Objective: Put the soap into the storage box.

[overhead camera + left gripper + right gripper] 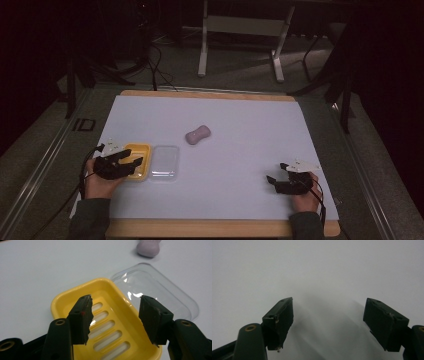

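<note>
Left hand-held gripper (115, 315) is hovering over the yellow slotted plastic soap dish (105, 325), jaws partly apart, straddling its tray and gripping nothing, likely lining up to grasp it. Dish is sitting at the table's near left, long axis running front to back, touching the clear plastic lid (160, 292) beside it. Lilac soap bar (198, 134) is lying farther off; right hand-held gripper (280, 182) is idling open over the white table (250, 115).

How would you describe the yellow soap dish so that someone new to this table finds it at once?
Start from the white table top and go to its near left part, where the left gripper hovers. The soap dish lies there, touching a clear lid on its right. It alone is bright yellow, with slots in its floor.
</note>
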The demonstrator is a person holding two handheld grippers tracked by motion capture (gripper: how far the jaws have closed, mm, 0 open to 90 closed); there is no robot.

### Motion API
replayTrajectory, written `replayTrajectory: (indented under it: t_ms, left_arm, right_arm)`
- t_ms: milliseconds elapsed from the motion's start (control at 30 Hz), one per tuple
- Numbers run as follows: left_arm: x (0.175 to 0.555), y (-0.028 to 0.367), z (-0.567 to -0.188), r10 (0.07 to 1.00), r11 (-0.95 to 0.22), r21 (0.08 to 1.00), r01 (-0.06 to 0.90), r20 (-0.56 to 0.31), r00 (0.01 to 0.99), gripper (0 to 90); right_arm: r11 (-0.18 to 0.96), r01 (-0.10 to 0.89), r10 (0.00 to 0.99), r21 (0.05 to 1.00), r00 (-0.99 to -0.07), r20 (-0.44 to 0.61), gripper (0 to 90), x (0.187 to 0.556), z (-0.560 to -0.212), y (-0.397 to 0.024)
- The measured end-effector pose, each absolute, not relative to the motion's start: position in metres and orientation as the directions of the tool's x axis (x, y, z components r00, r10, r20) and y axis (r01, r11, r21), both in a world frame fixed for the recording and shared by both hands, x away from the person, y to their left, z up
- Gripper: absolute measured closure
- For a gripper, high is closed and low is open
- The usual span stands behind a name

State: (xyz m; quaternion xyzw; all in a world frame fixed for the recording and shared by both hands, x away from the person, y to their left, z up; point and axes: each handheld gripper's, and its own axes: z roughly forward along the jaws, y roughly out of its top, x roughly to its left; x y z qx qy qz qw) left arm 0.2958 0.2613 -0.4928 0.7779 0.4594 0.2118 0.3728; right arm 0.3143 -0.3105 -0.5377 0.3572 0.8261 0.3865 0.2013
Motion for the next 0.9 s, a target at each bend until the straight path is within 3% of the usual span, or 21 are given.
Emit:
replayTrajectory:
  t_ms: [900]
  left_arm:
    - [0.309,0.237,-0.486,0.800,-0.390,0.738,0.550,-0.024,0.600,44.4]
  right_arm:
    - [0.428,0.407,0.741,0.807,-0.669,-0.056,22.2,0.311,-0.537,-0.313]
